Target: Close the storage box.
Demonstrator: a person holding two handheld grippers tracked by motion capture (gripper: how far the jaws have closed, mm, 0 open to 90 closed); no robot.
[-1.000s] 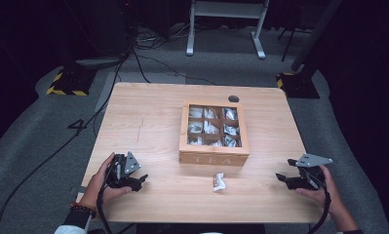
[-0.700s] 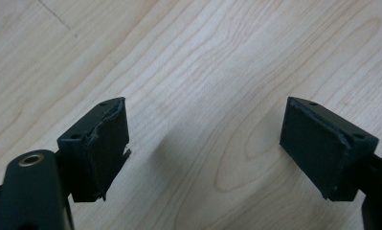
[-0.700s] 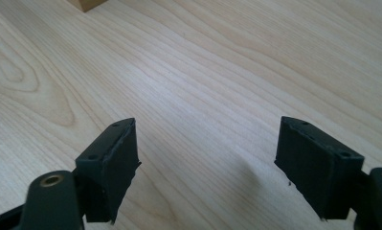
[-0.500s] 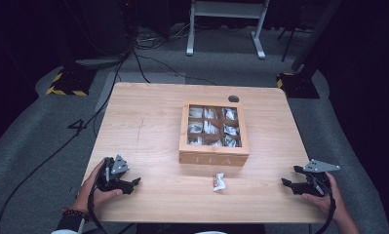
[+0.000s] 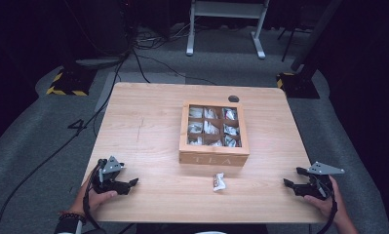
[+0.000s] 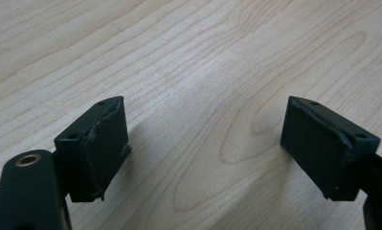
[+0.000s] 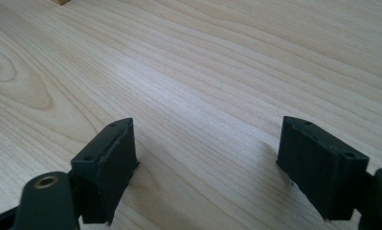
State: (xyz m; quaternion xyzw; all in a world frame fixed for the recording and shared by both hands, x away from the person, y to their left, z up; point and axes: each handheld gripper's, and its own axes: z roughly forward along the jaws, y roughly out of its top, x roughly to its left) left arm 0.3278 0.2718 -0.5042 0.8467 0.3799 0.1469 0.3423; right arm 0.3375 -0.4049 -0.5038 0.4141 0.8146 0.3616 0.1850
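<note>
Below, both claws gape wide and hold nothing: left gripper (image 5: 126,184) and right gripper (image 5: 293,185) sit low at the table's (image 5: 148,122) near corners. Between them, a tea sachet (image 5: 218,182) lies just before the tea box (image 5: 214,157).

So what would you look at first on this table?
The square wooden tea box in the middle of the pale wooden table, its compartments full of white sachets. One small white sachet lies loose just in front. A black left gripper and right gripper wait open at the near corners.
</note>
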